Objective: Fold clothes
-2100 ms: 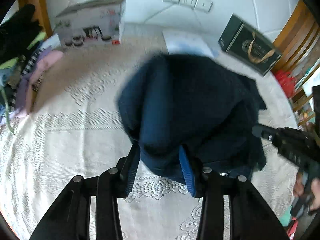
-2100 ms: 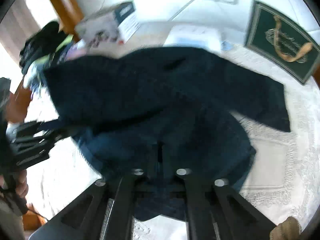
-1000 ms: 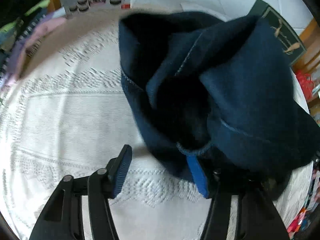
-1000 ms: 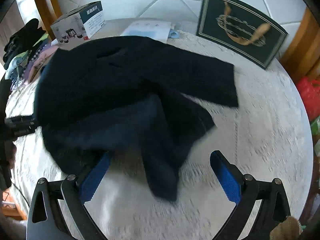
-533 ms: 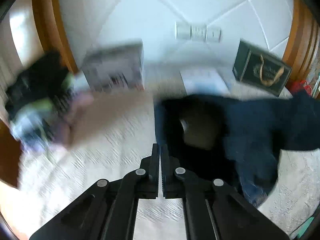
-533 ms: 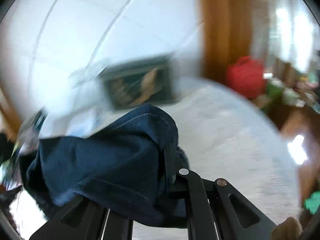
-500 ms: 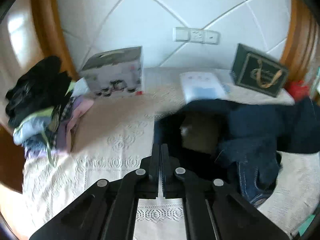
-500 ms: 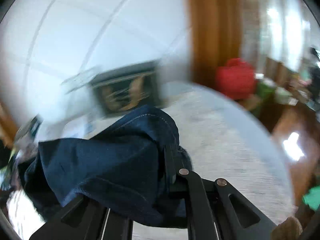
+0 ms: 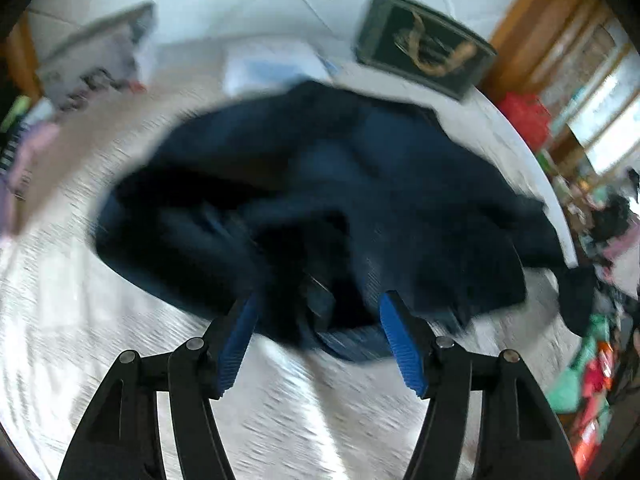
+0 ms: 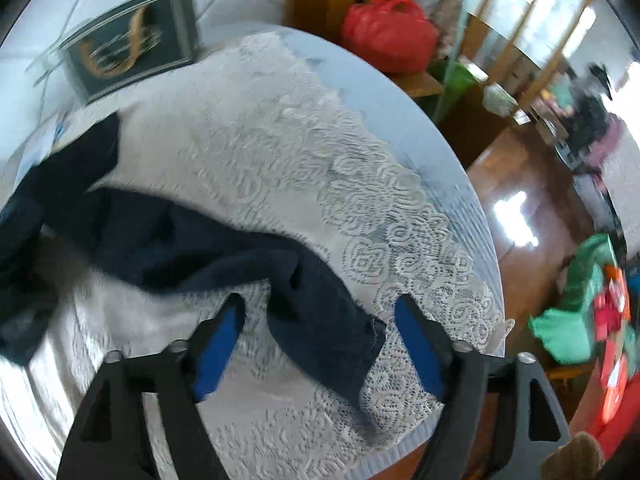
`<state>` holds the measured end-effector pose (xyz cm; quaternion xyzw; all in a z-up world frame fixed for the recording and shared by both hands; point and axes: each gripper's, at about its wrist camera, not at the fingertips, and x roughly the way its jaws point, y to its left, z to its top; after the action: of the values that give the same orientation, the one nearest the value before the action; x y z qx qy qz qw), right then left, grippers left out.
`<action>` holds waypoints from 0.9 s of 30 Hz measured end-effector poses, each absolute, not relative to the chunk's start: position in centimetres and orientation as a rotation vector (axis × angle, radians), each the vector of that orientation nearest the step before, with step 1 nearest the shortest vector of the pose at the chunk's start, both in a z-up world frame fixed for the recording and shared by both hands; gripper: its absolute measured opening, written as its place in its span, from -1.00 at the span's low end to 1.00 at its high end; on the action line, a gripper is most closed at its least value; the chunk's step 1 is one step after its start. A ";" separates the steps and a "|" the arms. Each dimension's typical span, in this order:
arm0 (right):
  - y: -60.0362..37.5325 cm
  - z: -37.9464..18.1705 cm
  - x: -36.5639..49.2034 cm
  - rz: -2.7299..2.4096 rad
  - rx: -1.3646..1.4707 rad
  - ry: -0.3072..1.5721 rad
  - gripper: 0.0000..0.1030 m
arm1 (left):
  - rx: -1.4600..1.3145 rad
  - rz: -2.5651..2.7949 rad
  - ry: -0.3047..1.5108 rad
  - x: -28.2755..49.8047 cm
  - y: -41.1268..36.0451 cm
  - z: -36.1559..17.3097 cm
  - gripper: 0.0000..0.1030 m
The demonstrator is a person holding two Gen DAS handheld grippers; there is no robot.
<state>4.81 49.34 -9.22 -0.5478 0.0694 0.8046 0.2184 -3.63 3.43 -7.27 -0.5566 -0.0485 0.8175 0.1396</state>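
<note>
A pair of dark blue jeans (image 9: 340, 200) lies crumpled on the white lace tablecloth (image 9: 80, 320). My left gripper (image 9: 318, 340) is open, its blue pads on either side of the near edge of the heap. In the right wrist view one jeans leg (image 10: 312, 300) stretches toward the table's right edge. My right gripper (image 10: 318, 340) is open, and the leg's hem end lies between its blue pads (image 10: 216, 344). Neither gripper holds anything. The left wrist view is blurred by motion.
A dark green gift box (image 9: 424, 48) and a grey carton (image 9: 96, 52) stand at the back by the tiled wall. A white packet (image 9: 272, 68) lies behind the jeans. The round table's edge (image 10: 472, 200) is close on the right, with a red bag (image 10: 388, 32) beyond it.
Both grippers were shut half a second ago, the right one on the jeans; both are open now. The jeans have dropped onto the table and both cameras have swung down toward them.
</note>
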 end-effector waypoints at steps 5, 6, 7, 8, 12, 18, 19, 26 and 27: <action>46.2 -8.3 3.2 2.409 -1.586 0.073 0.68 | -1.632 2.325 -0.242 -2.6 5.0 -7.8 0.26; 45.3 -8.3 2.9 2.433 -1.602 0.031 0.72 | -1.631 2.324 -0.274 -2.4 4.9 -7.6 0.26; 44.3 -8.5 2.4 2.460 -1.629 -0.036 0.73 | -1.619 2.331 -0.306 -1.9 4.7 -7.1 0.26; 43.5 -8.7 2.0 2.476 -1.644 -0.079 0.73 | -1.603 2.346 -0.327 -1.4 4.5 -6.5 0.26; 40.8 -10.3 1.0 2.530 -1.706 -0.206 0.73 | -1.565 2.407 -0.323 -0.2 4.7 -4.6 0.52; 40.0 -10.8 -0.4 2.589 -1.707 -0.178 0.73 | -1.598 2.369 -0.255 -1.1 9.4 -6.9 0.52; 39.8 -10.6 -0.5 2.607 -1.701 -0.180 0.73 | -1.604 2.370 -0.218 -1.3 10.4 -7.5 0.52; 39.4 -11.0 -2.0 2.680 -1.653 -0.234 0.75 | -1.753 2.380 -0.041 -2.7 13.7 -11.6 -0.16; 39.2 -11.4 -2.5 2.695 -1.648 -0.260 0.79 | -1.753 2.376 -0.035 -2.6 13.5 -11.6 -0.18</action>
<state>-2.50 39.22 -11.40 -0.5200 -0.0822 0.8501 -0.0140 -2.56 13.49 -11.57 -0.5911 -0.0119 0.8010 0.0942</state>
